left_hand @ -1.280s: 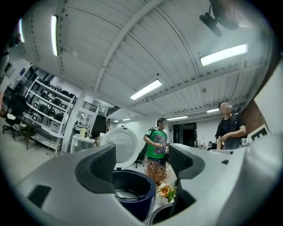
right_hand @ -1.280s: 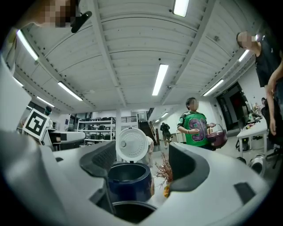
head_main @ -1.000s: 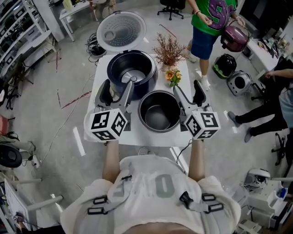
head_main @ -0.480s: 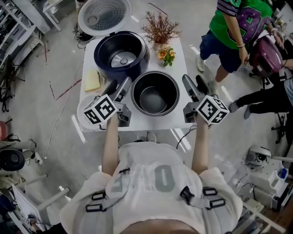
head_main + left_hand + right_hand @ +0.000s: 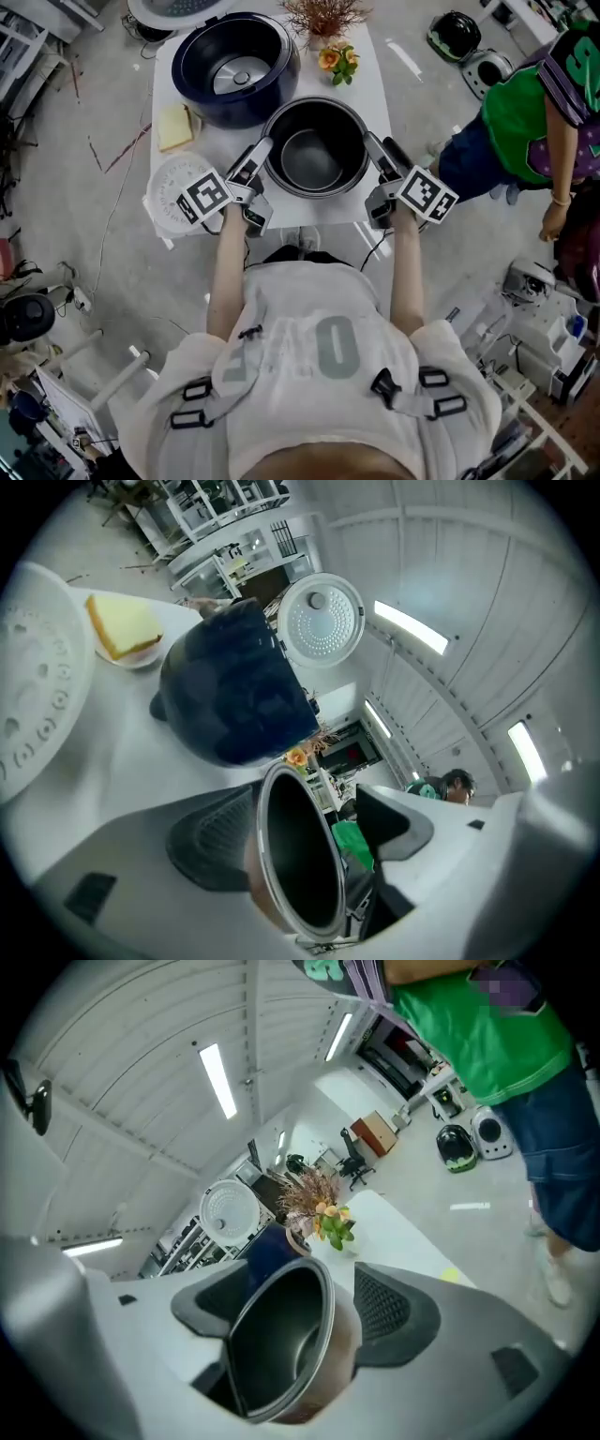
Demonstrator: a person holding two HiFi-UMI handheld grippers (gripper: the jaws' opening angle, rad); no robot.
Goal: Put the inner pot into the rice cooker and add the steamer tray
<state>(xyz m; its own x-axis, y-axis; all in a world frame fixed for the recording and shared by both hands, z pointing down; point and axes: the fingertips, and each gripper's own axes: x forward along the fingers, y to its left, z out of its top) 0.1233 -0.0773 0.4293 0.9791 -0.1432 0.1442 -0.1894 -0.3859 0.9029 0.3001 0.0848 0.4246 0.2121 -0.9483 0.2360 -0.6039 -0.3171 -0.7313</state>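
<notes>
The dark metal inner pot [image 5: 314,148] stands at the table's front middle, just in front of the dark blue rice cooker [image 5: 234,66], whose lid [image 5: 178,7] is up. My left gripper [image 5: 258,159] is shut on the pot's left rim and my right gripper [image 5: 375,155] on its right rim. In the left gripper view the pot [image 5: 300,855] fills my left gripper [image 5: 309,822], one jaw outside the wall, one inside. The right gripper view shows the same hold on the pot [image 5: 281,1335] by my right gripper [image 5: 291,1312]. The white perforated steamer tray [image 5: 173,192] lies at the table's front left.
A yellow sponge-like block [image 5: 175,127] lies left of the cooker. A vase of dried twigs and flowers [image 5: 333,28] stands at the back of the white table [image 5: 375,84]. A person in a green shirt [image 5: 534,112] stands to the right, with more cookers [image 5: 473,52] on the floor.
Both grippers have moved in from beside the pot and closed on its rim. The head view has shifted, so the table sits higher in the frame.
</notes>
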